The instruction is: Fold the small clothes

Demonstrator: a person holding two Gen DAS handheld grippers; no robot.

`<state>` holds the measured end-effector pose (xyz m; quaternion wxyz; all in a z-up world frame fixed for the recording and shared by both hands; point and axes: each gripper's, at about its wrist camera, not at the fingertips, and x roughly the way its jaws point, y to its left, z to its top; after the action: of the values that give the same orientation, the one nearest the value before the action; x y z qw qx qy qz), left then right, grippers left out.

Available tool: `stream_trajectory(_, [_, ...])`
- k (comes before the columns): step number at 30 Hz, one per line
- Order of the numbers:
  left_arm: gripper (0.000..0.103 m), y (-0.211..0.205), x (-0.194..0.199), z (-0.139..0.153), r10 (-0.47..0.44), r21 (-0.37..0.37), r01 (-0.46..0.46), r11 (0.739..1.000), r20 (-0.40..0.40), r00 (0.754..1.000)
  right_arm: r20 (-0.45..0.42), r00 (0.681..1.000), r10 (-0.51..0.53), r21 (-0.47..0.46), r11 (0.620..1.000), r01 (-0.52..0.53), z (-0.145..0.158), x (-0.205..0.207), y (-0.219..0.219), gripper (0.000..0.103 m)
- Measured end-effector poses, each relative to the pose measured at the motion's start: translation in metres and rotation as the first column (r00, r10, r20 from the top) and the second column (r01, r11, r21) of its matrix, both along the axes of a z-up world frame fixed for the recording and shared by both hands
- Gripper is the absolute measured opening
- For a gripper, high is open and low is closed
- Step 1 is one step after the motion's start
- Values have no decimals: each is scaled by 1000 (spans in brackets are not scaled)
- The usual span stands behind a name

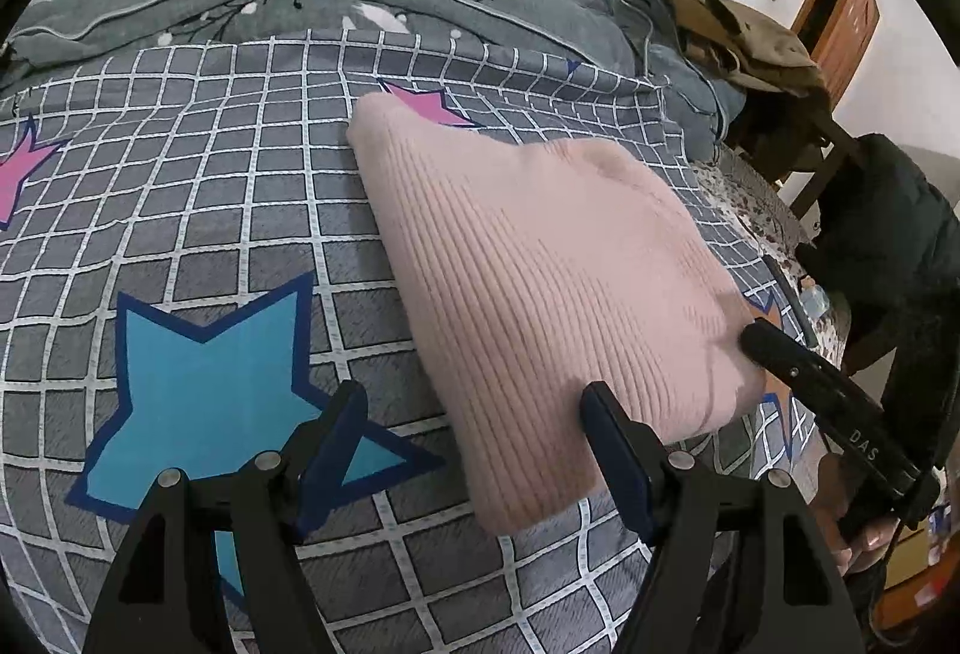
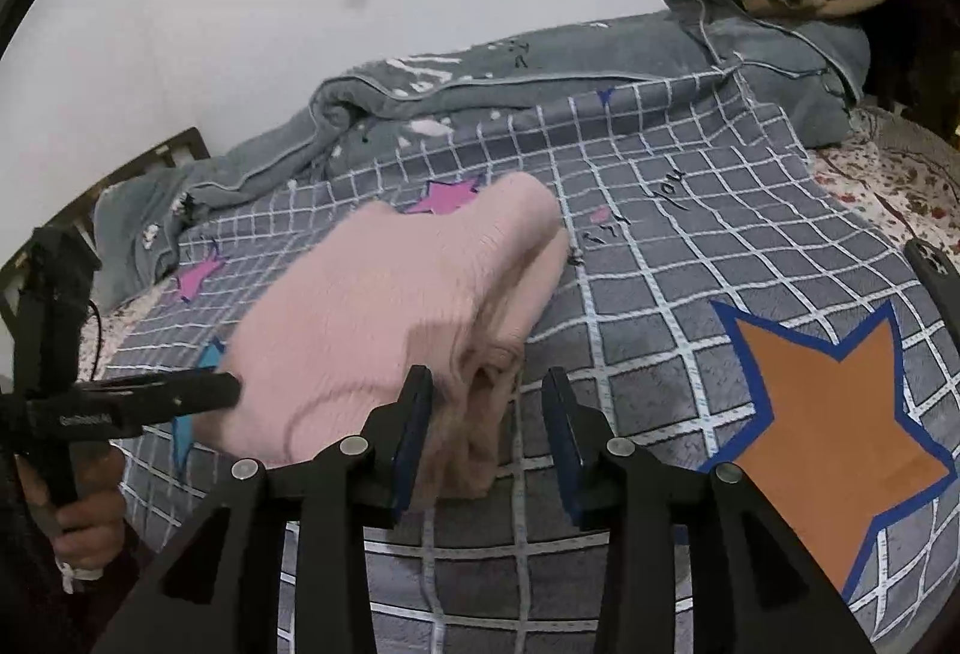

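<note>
Now we hold both grippers open over the checked bedspread. Our left gripper and right gripper flank the near end of the folded pink sweater, whose long axis runs away from us.

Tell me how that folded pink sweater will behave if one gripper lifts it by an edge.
The pink sweater looks like soft ribbed knit, so it would probably droop. Its stacked layers lie loose and may unfold. It seems unlikely to slide on the fuzzy bedspread.
</note>
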<state>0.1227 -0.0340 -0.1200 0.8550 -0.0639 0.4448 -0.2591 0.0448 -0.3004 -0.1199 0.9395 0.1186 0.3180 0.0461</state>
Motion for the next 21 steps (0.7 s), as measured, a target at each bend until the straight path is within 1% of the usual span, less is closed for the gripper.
stream_trajectory(2, [72, 3, 2, 3, 10, -8, -10, 1000, -2, 1000, -8, 1000, 12, 19, 1000, -12, 2, 4, 1, 44])
stream_trajectory(4, [72, 5, 5, 6, 24, -14, -23, 1000, 3, 1000, -17, 1000, 18, 40, 999, -18, 3, 11, 0, 47])
stream_trajectory(7, [72, 8, 13, 8, 43, -32, -43, 999, 0, 999, -28, 1000, 15, 62, 998, -13, 5, 21, -2, 54])
stream_trajectory(13, [72, 4, 51, 6, 56, -94, -60, 994, -54, 997, -75, 997, 11, 77, 997, -6, 8, 57, -8, 57])
stream_trajectory(16, [72, 0, 68, 2, 55, -114, -63, 991, -73, 996, -111, 994, 5, 87, 996, 4, 8, 81, -14, 60])
stream_trajectory(21, [72, -3, 95, -11, 59, -148, -76, 986, -114, 992, -175, 985, -1, 82, 996, 16, -9, 107, -18, 62])
